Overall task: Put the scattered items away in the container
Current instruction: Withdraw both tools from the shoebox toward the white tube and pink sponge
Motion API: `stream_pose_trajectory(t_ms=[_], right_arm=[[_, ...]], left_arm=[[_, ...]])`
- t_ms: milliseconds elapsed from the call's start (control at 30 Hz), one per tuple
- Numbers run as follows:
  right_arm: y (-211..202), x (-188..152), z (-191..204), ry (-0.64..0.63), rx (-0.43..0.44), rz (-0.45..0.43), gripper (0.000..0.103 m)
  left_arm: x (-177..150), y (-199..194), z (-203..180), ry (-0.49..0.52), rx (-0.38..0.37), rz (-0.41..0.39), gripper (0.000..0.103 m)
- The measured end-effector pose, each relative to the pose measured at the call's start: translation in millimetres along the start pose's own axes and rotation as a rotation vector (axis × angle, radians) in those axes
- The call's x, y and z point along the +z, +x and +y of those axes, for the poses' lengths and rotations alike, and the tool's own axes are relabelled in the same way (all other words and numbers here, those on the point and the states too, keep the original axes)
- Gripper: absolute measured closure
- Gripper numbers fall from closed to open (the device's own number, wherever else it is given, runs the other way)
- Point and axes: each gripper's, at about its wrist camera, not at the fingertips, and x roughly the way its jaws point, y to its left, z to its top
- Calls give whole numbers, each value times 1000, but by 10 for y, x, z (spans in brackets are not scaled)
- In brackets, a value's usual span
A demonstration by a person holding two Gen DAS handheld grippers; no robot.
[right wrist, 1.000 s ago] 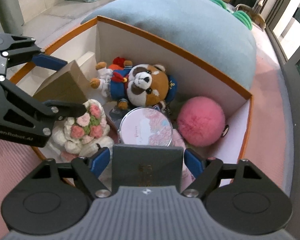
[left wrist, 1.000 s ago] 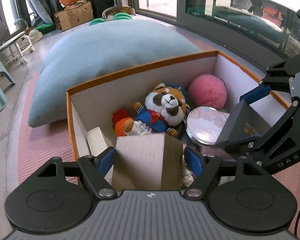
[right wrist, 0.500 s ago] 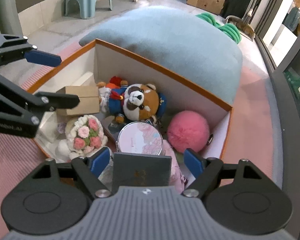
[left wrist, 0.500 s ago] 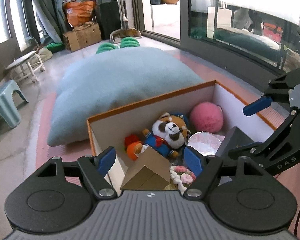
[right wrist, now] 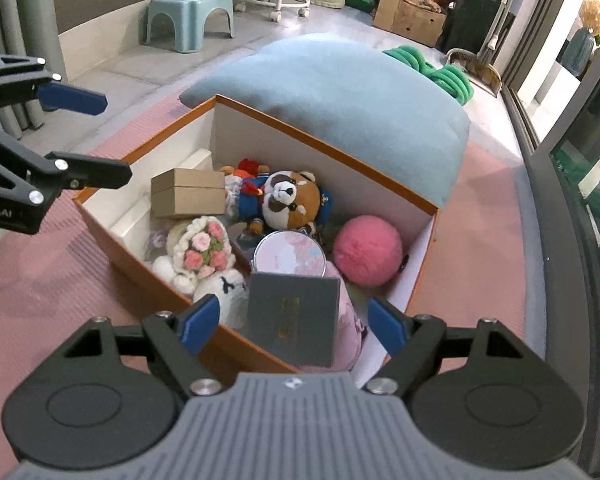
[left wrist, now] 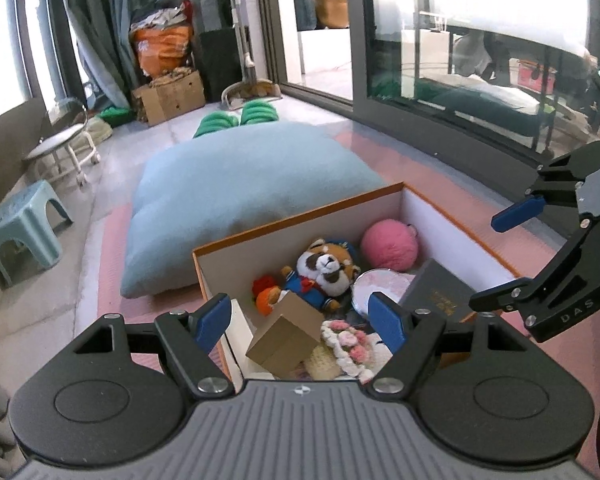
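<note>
Cushion (left wrist: 244,200), pale blue and the biggest thing here, lies on the pink mat (right wrist: 40,280), touching the far wall of the box (right wrist: 340,152). The box, orange-edged with white inside walls, sits open on the mat and holds all the toys in view. A panda plush (right wrist: 288,204) in a blue jacket lies near the middle against the far wall, with a small red-capped doll (right wrist: 248,170) at its left. A pink pompom (right wrist: 368,250) rests in the right corner. A dark book (right wrist: 294,324) leans at the near wall, just in front of a round pink tin (right wrist: 290,256). A brown carton (right wrist: 188,192) sits at the left end, tilted in the left wrist view, above a knitted bouquet (right wrist: 204,250) and a white plush (right wrist: 222,284).

The left tool (left wrist: 300,318) hovers above the box's left end, fingers spread, nothing between them. The right tool (right wrist: 288,320) hovers over the near right side, fingers likewise spread and gripping nothing; the book lies below them, clear of the pads.

Beyond the cushion stand a teal stool (right wrist: 190,16) and green slippers (left wrist: 238,116).
</note>
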Motion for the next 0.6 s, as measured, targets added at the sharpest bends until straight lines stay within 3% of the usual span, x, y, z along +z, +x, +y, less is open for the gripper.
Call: stream_pose_trajectory(t_ms=[600], right_arm=[[-410, -361, -177, -25, -32, -7, 20]], left_arm=[[-123, -257, -527, 98, -55, 0, 14]])
